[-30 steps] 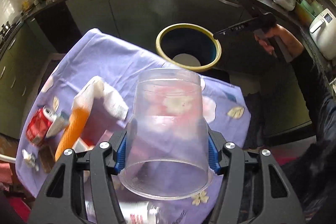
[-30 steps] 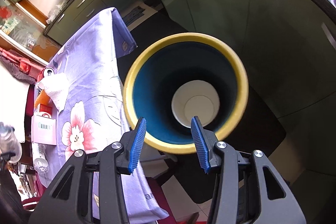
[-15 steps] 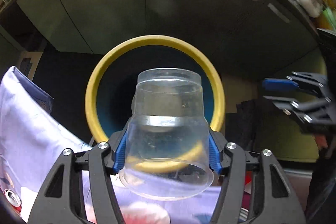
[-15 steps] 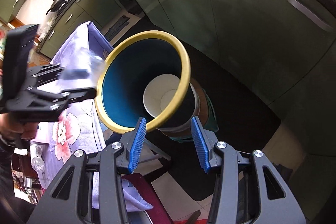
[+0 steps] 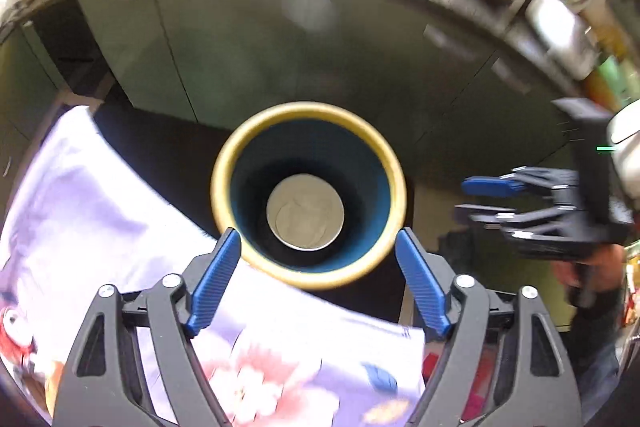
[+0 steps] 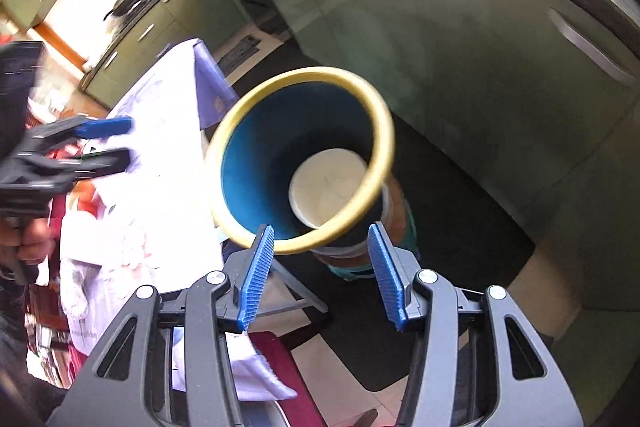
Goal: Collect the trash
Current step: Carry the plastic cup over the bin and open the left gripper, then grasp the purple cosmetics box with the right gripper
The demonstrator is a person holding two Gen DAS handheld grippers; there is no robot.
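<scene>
Poised above the yellow-rimmed bin (image 5: 308,195), left tongs (image 5: 318,281) spreading wider, nothing between the blue pads. Right tongs (image 6: 322,277) opening too, likewise empty, hovering beside the bin's rim. Pale cup (image 5: 305,211) resting at the bin's bottom; floral-clothed table (image 5: 100,211) just alongside.

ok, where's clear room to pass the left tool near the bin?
Above the bin: its yellow-rimmed mouth is unobstructed, only a pale disc deep inside. The left tool, empty and opening, frames it. The dark floor behind is bare. The right tool crowds one side, the floral cloth the other.
</scene>
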